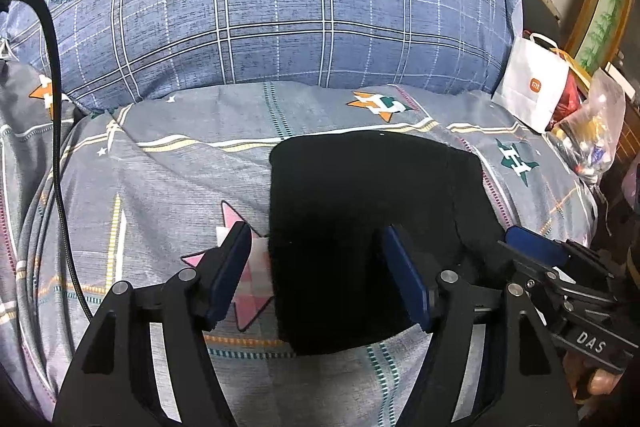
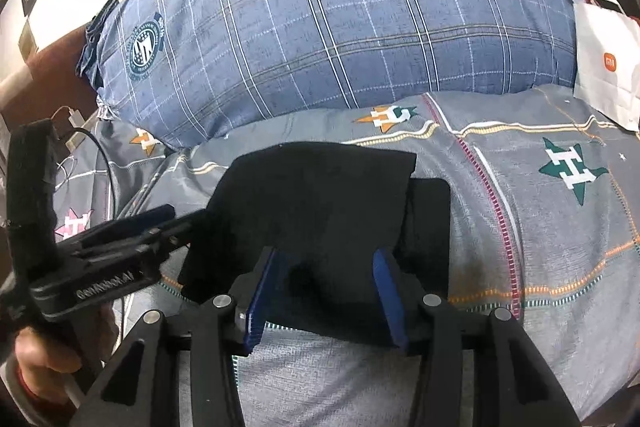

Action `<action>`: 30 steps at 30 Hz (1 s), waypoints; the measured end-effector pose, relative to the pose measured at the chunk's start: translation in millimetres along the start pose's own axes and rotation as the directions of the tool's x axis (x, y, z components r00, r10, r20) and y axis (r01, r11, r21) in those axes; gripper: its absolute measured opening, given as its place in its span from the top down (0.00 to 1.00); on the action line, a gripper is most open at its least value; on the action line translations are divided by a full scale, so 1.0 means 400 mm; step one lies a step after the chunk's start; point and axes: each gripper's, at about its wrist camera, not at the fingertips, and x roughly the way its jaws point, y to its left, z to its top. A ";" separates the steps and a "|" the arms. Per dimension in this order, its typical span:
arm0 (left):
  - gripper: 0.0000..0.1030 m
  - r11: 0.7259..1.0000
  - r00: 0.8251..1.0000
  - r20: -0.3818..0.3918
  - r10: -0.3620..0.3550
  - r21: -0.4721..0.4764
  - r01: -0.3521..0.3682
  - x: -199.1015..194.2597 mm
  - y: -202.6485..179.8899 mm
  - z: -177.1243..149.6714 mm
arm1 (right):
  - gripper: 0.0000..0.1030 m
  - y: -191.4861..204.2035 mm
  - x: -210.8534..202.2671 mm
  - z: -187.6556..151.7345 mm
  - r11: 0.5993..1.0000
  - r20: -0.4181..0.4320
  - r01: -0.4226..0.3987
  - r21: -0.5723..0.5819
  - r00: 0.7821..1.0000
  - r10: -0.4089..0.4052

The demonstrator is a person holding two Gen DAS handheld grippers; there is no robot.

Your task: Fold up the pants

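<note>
Where folded, pants (image 1: 360, 227) between hand-held gripper (image 1: 316, 279) jaws.

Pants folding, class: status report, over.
Left gripper open, right gripper open, neither holding. Pants folded into a compact stack on bedsheet. Cable lies left, clear of them.

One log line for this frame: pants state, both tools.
pants: black, folded compact, lying on bedsheet | left tool: open, empty | right tool: open, empty
</note>
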 end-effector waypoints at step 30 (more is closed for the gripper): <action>0.33 0.999 0.998 -0.053 -0.034 -0.034 0.032 0.038 0.001 -0.013 | 0.95 -0.053 0.020 -0.002 0.999 0.033 -0.007 0.050 0.999 0.005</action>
